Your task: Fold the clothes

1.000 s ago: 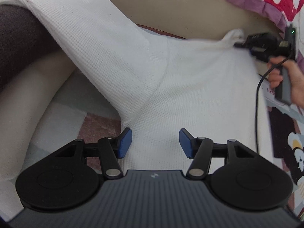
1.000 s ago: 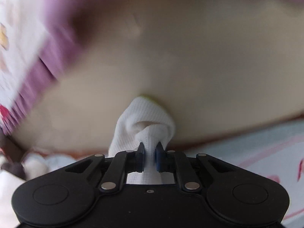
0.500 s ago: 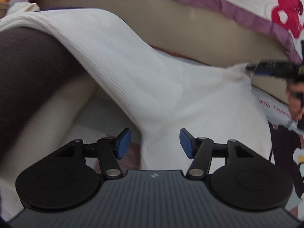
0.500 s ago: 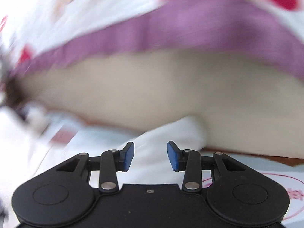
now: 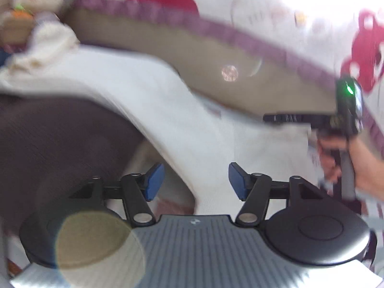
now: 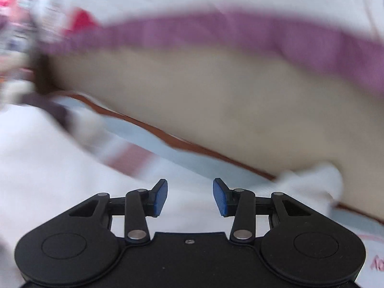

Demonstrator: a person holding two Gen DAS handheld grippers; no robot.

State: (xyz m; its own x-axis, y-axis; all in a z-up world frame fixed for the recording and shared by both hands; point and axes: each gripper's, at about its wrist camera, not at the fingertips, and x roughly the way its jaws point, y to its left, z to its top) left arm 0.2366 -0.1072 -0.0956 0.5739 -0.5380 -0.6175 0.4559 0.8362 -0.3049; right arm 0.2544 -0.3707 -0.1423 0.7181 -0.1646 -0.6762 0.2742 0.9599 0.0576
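Observation:
A white ribbed garment (image 5: 192, 124) lies spread in front of me, blurred by motion. My left gripper (image 5: 196, 182) hovers above its near edge, open, with nothing between the blue pads. A dark brown garment (image 5: 60, 144) lies to its left, partly under the white one. In the left wrist view my right gripper (image 5: 268, 118) reaches in from the right, held by a hand (image 5: 336, 158). In the right wrist view my right gripper (image 6: 189, 196) is over the white garment (image 6: 60, 168), its jaws opening with nothing between them. A bunched white corner (image 6: 319, 177) lies free at the right.
A beige bed side (image 5: 240, 72) with a purple-edged quilt (image 5: 252, 40) rises behind the garment. A plush toy (image 5: 43, 4) and cream cloth (image 5: 48, 43) sit at the far left. A patterned light mat (image 6: 172, 153) shows under the clothes.
My right gripper opened and let go of the bunched white corner, then swung left over the garment. My left gripper rose, staying open, so more of the bed is in sight.

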